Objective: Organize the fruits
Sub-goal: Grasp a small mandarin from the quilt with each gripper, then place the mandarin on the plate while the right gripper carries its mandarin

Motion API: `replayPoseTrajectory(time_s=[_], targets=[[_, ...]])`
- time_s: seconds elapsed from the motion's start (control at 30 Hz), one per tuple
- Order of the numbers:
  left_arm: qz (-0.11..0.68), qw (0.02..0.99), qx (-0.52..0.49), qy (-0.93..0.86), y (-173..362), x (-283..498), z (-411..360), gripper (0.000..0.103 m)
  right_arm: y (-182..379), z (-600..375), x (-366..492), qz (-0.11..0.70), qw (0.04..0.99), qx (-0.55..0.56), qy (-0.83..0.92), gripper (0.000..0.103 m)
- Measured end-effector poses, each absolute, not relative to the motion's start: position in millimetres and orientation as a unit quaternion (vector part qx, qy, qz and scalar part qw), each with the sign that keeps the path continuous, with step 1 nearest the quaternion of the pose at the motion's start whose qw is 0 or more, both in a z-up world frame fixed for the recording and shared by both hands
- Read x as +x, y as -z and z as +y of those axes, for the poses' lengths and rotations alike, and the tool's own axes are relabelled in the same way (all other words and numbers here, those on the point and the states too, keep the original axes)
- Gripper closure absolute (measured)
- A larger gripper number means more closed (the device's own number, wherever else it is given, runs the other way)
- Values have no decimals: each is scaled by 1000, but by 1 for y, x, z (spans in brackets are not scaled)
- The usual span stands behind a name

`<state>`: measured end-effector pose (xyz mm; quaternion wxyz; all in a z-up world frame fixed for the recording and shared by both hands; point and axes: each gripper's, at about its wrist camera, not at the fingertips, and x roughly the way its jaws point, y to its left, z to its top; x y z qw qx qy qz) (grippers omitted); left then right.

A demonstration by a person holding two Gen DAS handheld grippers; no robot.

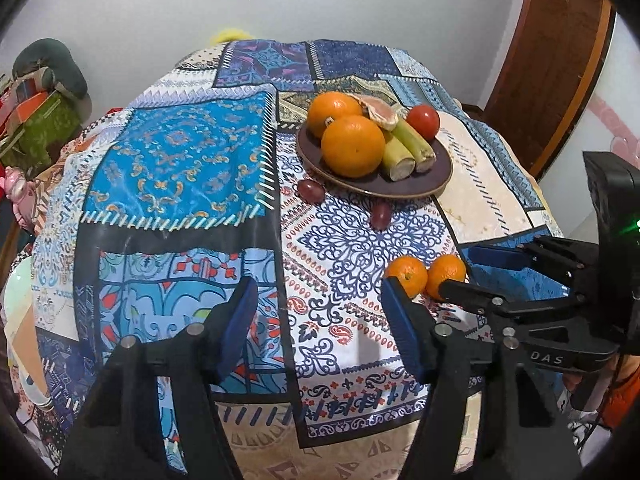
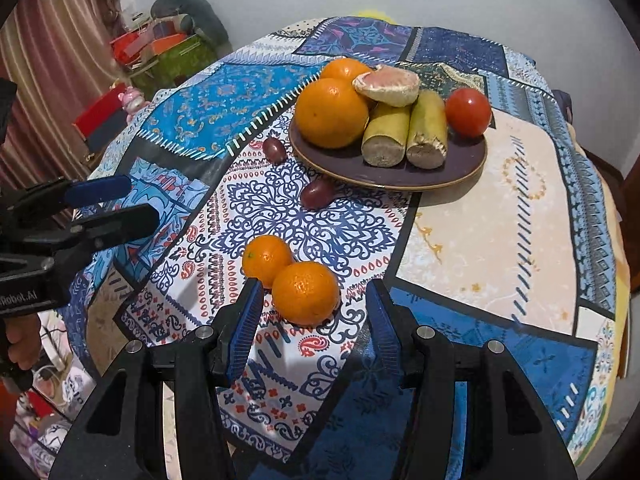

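Note:
A dark plate [image 2: 460,168] [image 1: 440,172] on the patterned tablecloth holds two large oranges [image 2: 331,112], a peeled citrus piece [image 2: 388,86], two cut sugarcane-like stalks [image 2: 404,132] and a tomato [image 2: 468,112]. Two purple grapes [image 2: 318,193] [image 2: 274,149] lie on the cloth beside the plate. Two small tangerines [image 2: 305,293] [image 2: 266,260] lie together in front. My right gripper [image 2: 314,304] is open, its fingers on either side of the nearer tangerine, not touching it. My left gripper [image 1: 318,300] is open and empty over the cloth, left of the tangerines [image 1: 406,274].
The right gripper shows in the left wrist view [image 1: 460,276] next to the tangerines. The round table's edge [image 2: 608,280] drops off at the right. Cluttered boxes and bags [image 2: 160,52] stand beyond the table's left side. A wooden door [image 1: 552,60] is at the back right.

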<state>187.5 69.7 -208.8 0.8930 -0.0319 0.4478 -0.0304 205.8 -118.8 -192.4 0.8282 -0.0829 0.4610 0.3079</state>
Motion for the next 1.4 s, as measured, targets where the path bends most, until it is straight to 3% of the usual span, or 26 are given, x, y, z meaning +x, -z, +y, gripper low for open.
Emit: replayPoseTrajectory(time_s=[0.1,0.2,0.33,0.93,1.4], targets=[[457,888,-31,44,214,191,65,52,198,-116,208,469,822,-78,-315,54],[465,883,-30,56,218,195,59,56,203,-113,210,474,815,-77,-324,66],[472,878,-26,72,222,199,48,64,202,-118,212,471,817,-67,-326,68],[513,851,-13,108,248,237,7,67,172,-178,236,435,859,-31,-270,68],[490,865,8,109,242,243,-3,69,172,-191,245,433,861,-25,-265,68]])
